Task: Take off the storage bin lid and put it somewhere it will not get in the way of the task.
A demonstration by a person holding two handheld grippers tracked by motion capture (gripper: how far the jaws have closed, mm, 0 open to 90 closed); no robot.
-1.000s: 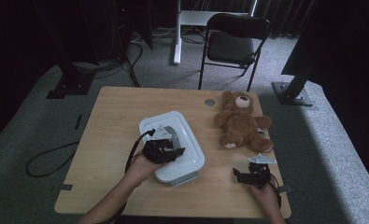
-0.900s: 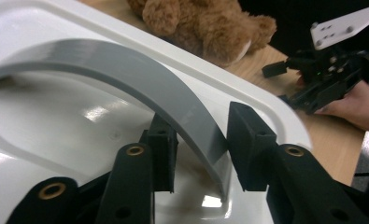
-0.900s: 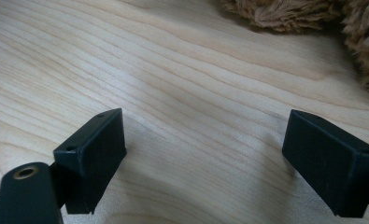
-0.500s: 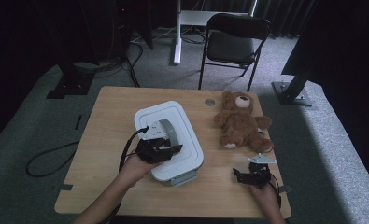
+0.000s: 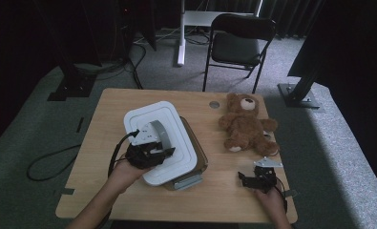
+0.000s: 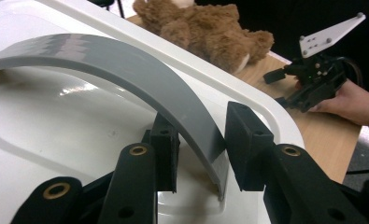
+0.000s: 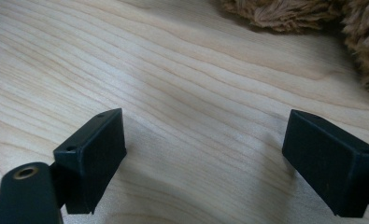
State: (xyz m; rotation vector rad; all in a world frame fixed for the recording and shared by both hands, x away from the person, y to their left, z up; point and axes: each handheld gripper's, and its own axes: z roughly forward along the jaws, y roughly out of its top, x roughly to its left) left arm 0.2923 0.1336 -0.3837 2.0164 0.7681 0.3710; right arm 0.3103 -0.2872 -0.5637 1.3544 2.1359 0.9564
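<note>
The white lid (image 5: 160,138) sits skewed over its box (image 5: 195,162) left of centre on the table (image 5: 129,100), its near corner close to the front edge. The left gripper (image 5: 163,153) has its jaws narrowed on the lid's grey handle (image 5: 159,132), having just been closing on it. The left gripper view brings out the handle's curved strip (image 6: 126,70) between the pads and the lid's rim (image 6: 247,95). Bare wood lies between the box and the right gripper (image 5: 246,179), whose jaws stand wide over the wood (image 7: 182,84), near the bear (image 5: 246,125).
</note>
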